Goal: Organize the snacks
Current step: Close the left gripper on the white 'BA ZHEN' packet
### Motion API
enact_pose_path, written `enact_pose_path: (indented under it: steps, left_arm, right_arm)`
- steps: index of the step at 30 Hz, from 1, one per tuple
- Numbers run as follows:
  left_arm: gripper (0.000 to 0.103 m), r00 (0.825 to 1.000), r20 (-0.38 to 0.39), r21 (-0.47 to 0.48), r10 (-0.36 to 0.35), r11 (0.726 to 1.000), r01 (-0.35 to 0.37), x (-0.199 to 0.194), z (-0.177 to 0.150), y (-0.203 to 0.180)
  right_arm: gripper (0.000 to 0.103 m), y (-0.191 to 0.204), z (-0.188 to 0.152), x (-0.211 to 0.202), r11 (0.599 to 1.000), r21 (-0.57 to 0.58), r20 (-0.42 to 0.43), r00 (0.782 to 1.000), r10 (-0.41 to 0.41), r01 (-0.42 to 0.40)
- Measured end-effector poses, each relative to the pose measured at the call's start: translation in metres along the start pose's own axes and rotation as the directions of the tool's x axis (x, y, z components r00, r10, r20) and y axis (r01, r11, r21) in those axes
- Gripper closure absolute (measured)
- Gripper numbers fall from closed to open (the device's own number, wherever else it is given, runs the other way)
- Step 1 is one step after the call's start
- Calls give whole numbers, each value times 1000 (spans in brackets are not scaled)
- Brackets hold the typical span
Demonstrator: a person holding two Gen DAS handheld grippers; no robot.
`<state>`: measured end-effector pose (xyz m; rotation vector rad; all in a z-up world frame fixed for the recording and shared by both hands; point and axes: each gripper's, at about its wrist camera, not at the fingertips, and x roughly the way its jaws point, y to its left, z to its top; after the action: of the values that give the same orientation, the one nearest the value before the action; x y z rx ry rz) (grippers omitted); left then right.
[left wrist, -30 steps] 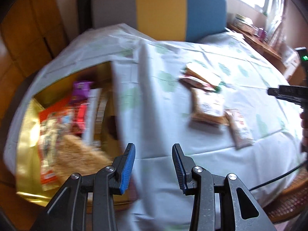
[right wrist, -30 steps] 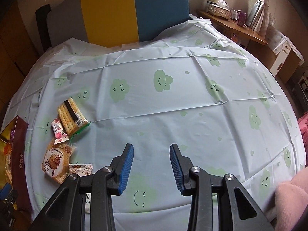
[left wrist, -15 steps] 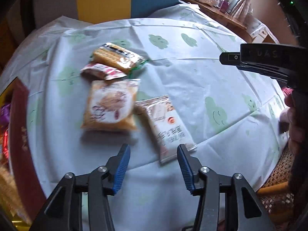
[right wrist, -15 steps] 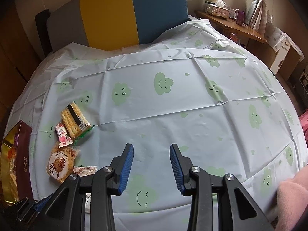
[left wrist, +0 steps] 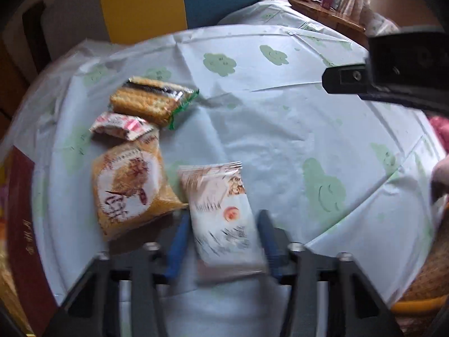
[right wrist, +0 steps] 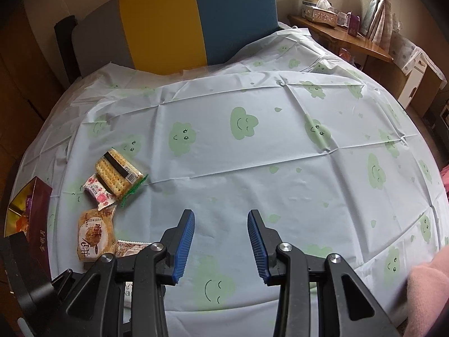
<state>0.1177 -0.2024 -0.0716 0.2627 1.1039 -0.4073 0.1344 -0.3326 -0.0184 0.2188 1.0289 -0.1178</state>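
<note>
Straddling: the left gripper has its blue pads on either side of the white snack packet, which lies flat on the tablecloth.
Left jaws: they have just been closing, with the packet between them; the view is blurred, and I cannot tell whether the pads already press on its edges.
Right gripper: partly open over bare cloth, nothing between its pads.
White packet: nearest the front edge of the table, just beside the orange round-label packet, the two nearly touching.
Other snacks: behind the orange packet lies a small pink-and-white packet, overlapping its top corner; behind that, a cracker pack with a green end.
Box: a dark red box stands at the table's left edge, open, with gold lining and packets inside as seen from the right wrist.
Surroundings: a grey, yellow and blue headboard behind the table; a pink sleeve at lower right.
</note>
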Motion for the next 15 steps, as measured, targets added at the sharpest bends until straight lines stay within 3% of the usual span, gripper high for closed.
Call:
enact_pose_path:
  steps: [3,9,15]
  left_arm:
    - [69,1000,11,34,-26,999,25,-10,-14,3]
    - [69,997,79,129,11,991,-21,-39,-67,20]
    - [66,992,125,25,2,1000,-5,-51,-105,69]
  right_arm:
    - [63,0,0,1,1000,-1,-3,1000,-3,3]
    - [63,1,-3,4,1000,-18,-19,1000,-14,14]
    - [63,9,-5,11,998,-60,-46,999,-11,8]
